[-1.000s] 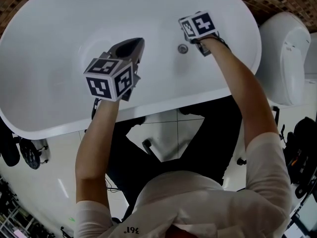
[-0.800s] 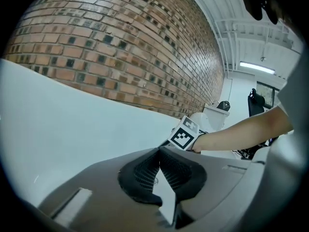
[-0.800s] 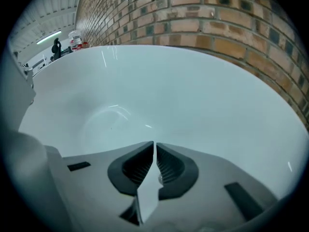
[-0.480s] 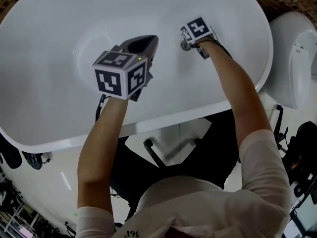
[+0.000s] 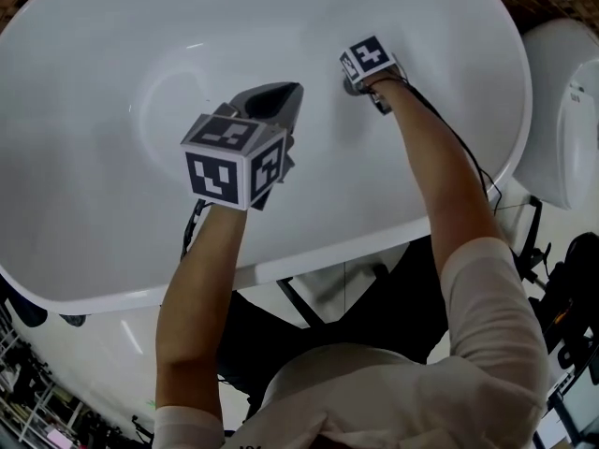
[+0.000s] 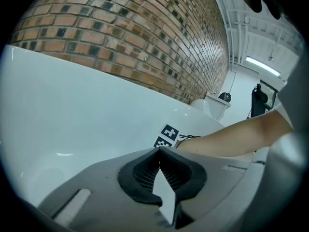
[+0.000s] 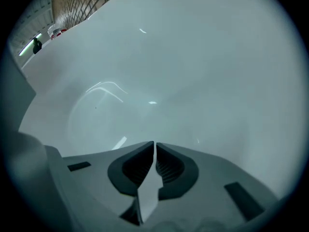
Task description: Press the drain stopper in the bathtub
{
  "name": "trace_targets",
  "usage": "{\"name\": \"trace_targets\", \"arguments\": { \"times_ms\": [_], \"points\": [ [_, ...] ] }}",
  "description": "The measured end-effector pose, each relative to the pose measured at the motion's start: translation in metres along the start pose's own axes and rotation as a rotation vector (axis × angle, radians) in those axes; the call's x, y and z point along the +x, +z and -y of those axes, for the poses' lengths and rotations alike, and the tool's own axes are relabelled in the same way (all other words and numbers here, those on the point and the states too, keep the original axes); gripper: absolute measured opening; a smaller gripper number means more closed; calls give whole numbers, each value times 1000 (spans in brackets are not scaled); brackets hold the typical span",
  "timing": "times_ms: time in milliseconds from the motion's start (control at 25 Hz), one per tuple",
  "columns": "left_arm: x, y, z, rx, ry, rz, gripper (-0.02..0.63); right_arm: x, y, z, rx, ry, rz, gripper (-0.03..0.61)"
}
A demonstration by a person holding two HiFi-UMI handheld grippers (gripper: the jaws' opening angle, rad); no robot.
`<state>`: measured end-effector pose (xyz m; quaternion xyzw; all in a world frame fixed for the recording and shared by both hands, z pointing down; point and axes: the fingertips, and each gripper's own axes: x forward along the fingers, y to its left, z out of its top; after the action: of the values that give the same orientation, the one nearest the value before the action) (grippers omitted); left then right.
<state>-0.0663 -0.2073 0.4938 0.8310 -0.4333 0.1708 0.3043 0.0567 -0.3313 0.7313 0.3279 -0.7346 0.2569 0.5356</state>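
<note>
Evidently the press was right at contact or just short of it. In the head view my right tongs (image 7: 154,144) sat low inside the bathtub (image 5: 103,283), upper right of centre in the frame. They covered most of the drain stopper (image 5: 348,86), so only a grey sliver of it showed at their left edge. I could not tell whether the tips were touching it: the right gripper view showed only bare white tub wall beyond them, and the stopper lay out of that view. The jaws were together with nothing between them, which I judged suited a push rather than a grasp. My left tongs (image 6: 158,150) were also closed and empty. They hovered over the middle of the tub, well apart from the stopper, and took no part. What was left, as far as I could judge, was the downward push itself, and no view showed whether the stopper was already down. The tub was plain white and dry-looking, with nothing else in it. A brick wall (image 6: 120,28) rose behind it, a white toilet (image 5: 562,110) stood at the right edge of the frame, and a pale floor (image 5: 84,354) showed below the rim.
</note>
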Motion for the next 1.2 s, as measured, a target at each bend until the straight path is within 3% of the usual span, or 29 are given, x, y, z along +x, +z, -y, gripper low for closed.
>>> {"name": "trace_targets", "arguments": {
  "times_ms": [280, 360, 480, 680, 880, 1200],
  "points": [
    [11, -11, -9, -68, -25, 3, 5, 53, -42, 15, 34, 18, -107, 8],
    [12, -9, -5, -52, -21, 6, 6, 63, -51, 18, 55, 21, -123, 0],
    [16, -21, -1, -19, -20, -53, 6, 76, -68, 20, 87, 20, -155, 0],
    [26, -40, -1, -56, -40, -122, 6, 94, -91, 20, 80, 22, -215, 2],
    [27, -39, 3, -46, -48, -126, 5, 102, -96, 10, 76, 61, -246, 5],
    [25, -36, 13, -43, -73, -119, 6, 108, -97, 25, 90, 21, -293, 18]
  ]
}}
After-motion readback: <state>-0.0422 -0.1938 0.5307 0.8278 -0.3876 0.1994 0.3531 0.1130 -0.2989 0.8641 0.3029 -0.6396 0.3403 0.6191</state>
